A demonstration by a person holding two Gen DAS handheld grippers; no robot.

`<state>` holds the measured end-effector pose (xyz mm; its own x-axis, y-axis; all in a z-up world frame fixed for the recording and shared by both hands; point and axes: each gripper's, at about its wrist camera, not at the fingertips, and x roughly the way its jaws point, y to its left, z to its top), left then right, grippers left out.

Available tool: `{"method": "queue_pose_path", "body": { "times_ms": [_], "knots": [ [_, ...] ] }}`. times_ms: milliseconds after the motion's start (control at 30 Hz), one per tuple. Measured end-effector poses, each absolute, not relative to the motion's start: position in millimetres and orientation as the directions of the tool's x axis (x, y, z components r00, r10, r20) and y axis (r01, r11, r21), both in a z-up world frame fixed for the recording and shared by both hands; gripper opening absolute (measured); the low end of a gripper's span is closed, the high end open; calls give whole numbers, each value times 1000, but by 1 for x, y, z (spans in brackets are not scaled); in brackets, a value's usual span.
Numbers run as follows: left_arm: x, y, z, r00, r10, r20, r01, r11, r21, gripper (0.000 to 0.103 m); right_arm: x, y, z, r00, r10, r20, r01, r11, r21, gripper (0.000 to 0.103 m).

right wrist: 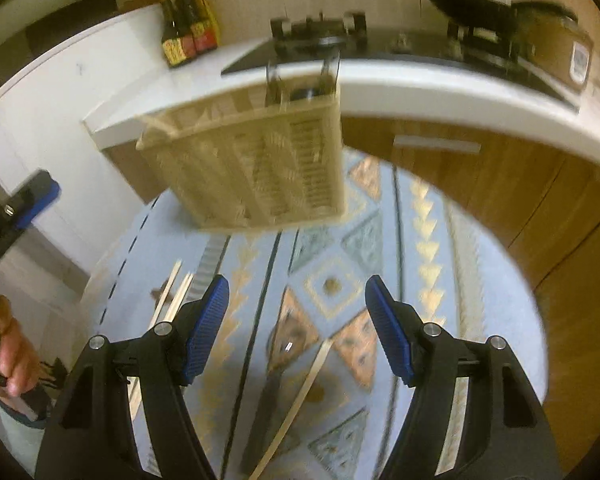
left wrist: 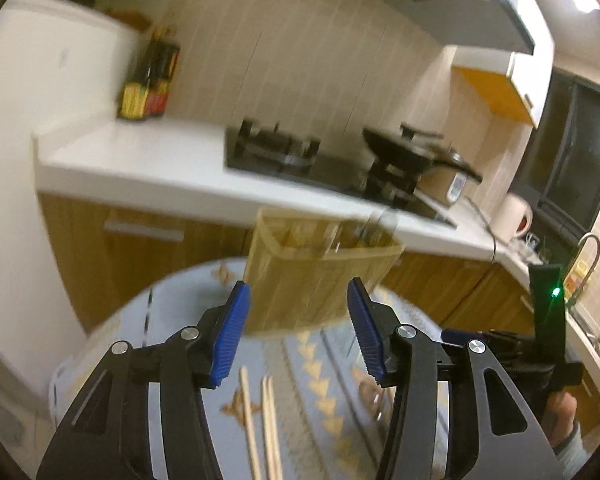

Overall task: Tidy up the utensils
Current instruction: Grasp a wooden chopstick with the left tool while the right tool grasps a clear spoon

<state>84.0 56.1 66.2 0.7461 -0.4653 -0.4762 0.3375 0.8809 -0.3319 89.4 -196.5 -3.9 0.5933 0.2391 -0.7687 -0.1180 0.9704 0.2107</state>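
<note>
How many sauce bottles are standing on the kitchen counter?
2. The front bottle and the back bottle stand side by side at the left end of the counter, near the wall. The picture is blurry, so another could hide behind them.

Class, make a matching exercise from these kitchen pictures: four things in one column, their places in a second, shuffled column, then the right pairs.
1. woven bamboo utensil basket
2. pale wooden chopsticks
3. dark sauce bottles
4. black wok

A. on the stove
B. lying flat on the patterned cloth
C. on the white counter by the wall
D. standing at the table's far edge

Pairs: 1-D, 2-B, 3-C, 4-A
</note>
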Motion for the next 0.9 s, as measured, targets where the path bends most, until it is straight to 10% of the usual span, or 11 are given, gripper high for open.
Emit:
{"method": "queue_pose_path", "body": {
  "times_ms": [300, 900],
  "knots": [
    [108, 58, -18, 516, -382, -767, 241, 924, -298, 48, 78, -173, -43, 474, 284, -833, -126, 959, 255, 43],
    [117, 25, -51, 420, -284, -862, 375, 919, -120, 33, 77, -167, -82, 330, 324, -887, -20, 942, 336, 28]
  ]
}}
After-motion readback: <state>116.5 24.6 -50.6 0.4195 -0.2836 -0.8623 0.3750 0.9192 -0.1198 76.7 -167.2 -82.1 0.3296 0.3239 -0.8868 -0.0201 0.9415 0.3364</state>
